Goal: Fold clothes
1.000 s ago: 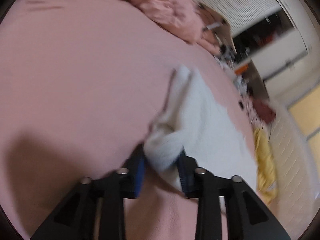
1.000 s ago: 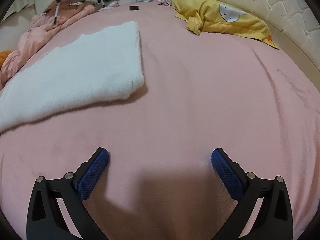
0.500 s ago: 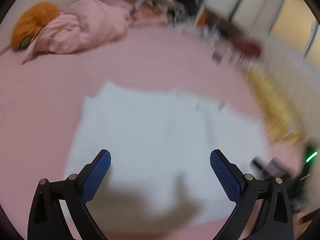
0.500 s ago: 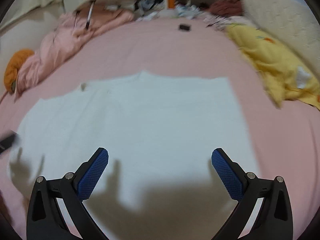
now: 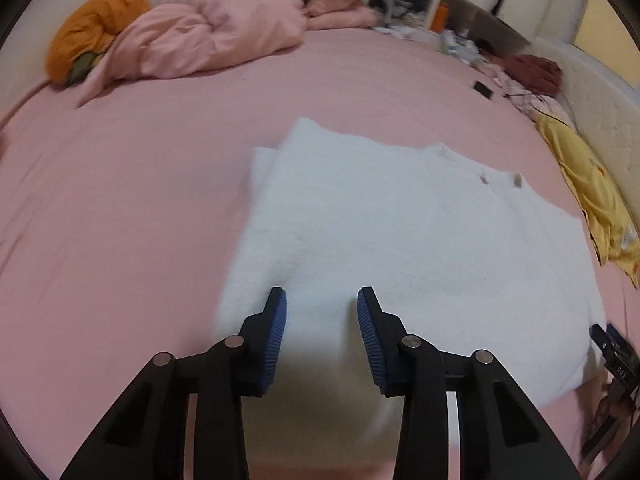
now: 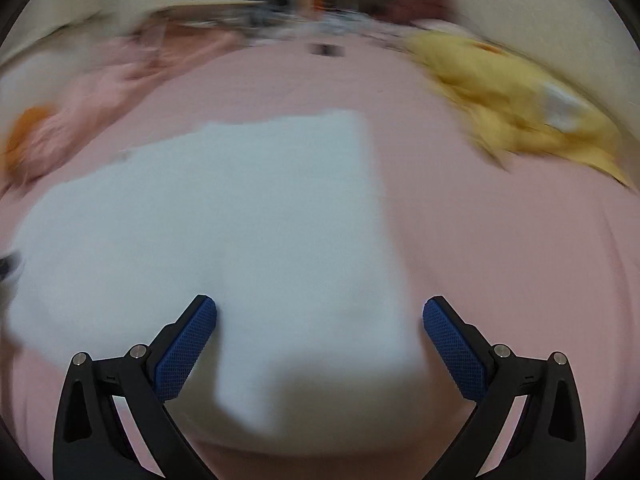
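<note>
Lying flat on the pink bed sheet [image 5: 132,200], the white garment [image 5: 400,240] is the landmark for everything else; its long axis runs side to side across both wrist views, and it looks already folded at least once, with a doubled layer showing along its far-left corner.

Both tools hang over the garment's near edge. The left gripper [image 5: 322,300] sits above the near-left part of the cloth, its jaws closing to a narrow gap with white fabric seen between them, though the pads do not appear to press on it. The right gripper [image 6: 320,312] stands wide and holds nothing, straddling the garment's near-right corner (this view is smeared, so fine detail is lost). It also shows as a dark shape [image 5: 612,348] just off the garment's right edge in the left wrist view.

The next fold probably turns on that near edge: each hand is nearer its own end of it, so a lift and carry toward the far edge seems the natural move.

Around the garment: a crumpled pink quilt [image 5: 208,32] and an orange bundle [image 5: 88,32] well beyond its far-left side, a yellow garment [image 5: 592,192] just off its right side, a small dark object [image 5: 483,90] beyond its far edge. Nothing lies on the garment itself.
</note>
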